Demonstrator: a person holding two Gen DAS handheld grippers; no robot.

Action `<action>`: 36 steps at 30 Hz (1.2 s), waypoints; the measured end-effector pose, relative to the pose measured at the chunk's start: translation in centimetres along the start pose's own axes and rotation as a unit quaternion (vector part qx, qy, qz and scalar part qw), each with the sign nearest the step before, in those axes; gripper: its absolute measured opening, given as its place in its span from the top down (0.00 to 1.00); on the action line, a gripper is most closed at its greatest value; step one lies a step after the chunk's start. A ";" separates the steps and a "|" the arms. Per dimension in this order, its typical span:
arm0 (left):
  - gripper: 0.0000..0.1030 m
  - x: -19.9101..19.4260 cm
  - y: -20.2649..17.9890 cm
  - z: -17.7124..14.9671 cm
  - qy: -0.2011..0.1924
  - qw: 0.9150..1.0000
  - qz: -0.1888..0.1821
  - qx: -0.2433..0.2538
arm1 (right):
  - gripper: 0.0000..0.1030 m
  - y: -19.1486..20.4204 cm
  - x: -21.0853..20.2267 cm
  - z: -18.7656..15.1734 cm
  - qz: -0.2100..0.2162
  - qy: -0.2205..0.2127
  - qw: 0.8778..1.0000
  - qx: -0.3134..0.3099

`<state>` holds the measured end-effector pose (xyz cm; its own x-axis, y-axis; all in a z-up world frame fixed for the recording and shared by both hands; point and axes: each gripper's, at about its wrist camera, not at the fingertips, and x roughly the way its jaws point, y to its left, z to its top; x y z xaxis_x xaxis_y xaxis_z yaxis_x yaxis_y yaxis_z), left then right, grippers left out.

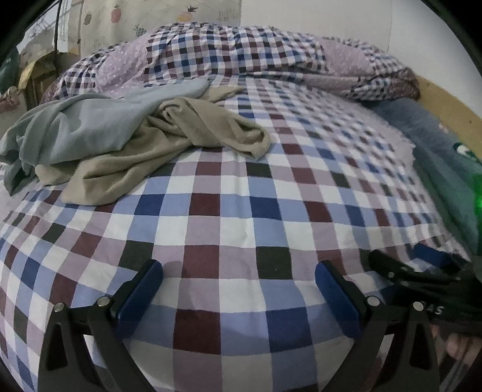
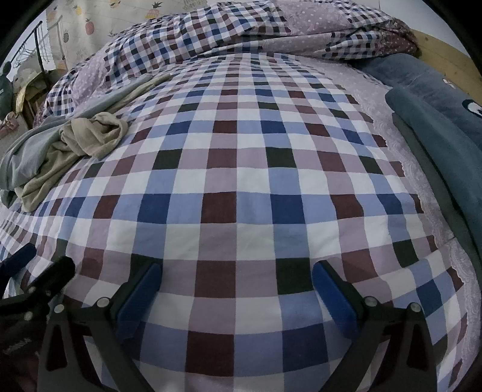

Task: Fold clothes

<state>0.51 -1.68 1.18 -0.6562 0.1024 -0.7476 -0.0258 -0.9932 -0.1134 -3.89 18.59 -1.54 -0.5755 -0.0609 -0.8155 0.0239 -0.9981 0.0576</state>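
A crumpled beige garment (image 1: 168, 141) lies on the checked bed sheet (image 1: 241, 211), partly under a pale blue-grey garment (image 1: 90, 120) at the left. In the right wrist view the beige garment (image 2: 87, 141) and the blue-grey garment (image 2: 27, 153) sit far left. My left gripper (image 1: 239, 276) hovers open over bare sheet, well short of the pile, nothing between its blue pads (image 1: 141, 295). My right gripper (image 2: 238, 276) is open too, over the checked sheet (image 2: 241, 181), with the clothes off to its left. Each gripper shows at the other view's lower edge.
A bunched checked duvet (image 1: 241, 51) runs along the far side of the bed. A dark blue blanket (image 2: 446, 120) and a wooden headboard (image 2: 446, 54) line the right side. A fruit-print curtain (image 1: 150, 18) and clutter stand at the far left.
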 end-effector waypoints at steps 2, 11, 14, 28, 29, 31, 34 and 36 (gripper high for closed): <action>0.01 -1.0 0.5 -0.1 -0.013 1.000 -0.015 -0.007 | 0.00 0.2 -0.2 -0.2 -0.002 -0.004 1.000 -0.001; 0.01 -5.5 4.0 0.4 -0.080 0.997 -0.001 -0.013 | 0.00 1.5 -1.7 -0.3 -0.011 -0.032 0.999 -0.016; 0.01 -7.1 7.0 0.9 -0.104 0.993 0.000 -0.052 | 0.00 2.6 -3.1 -0.2 0.007 -0.057 0.998 -0.015; 0.01 -11.4 23.3 1.6 -0.165 0.955 0.047 -0.240 | 0.00 16.9 -7.1 3.3 0.132 -0.091 0.985 -0.070; 0.01 -11.6 24.0 1.5 -0.167 0.953 0.054 -0.248 | 0.00 18.3 -7.2 3.8 0.140 -0.091 0.983 -0.081; 0.01 -12.0 25.2 1.4 -0.169 0.950 0.061 -0.257 | 0.00 21.0 -7.4 4.8 0.156 -0.092 0.978 -0.104; 0.01 -12.0 26.7 1.2 -0.170 0.943 0.057 -0.280 | 0.01 24.7 -7.2 6.6 0.172 -0.092 0.971 -0.141; 0.01 -12.0 27.7 1.1 -0.170 0.938 0.053 -0.296 | 0.02 27.1 -6.8 8.1 0.182 -0.089 0.966 -0.160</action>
<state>6.80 -30.45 7.73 -0.8363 -0.1189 -0.5352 0.4112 -0.7817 -0.4689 -5.90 -7.92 10.23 -0.6125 -0.4340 -0.6607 0.4864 -0.8658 0.1178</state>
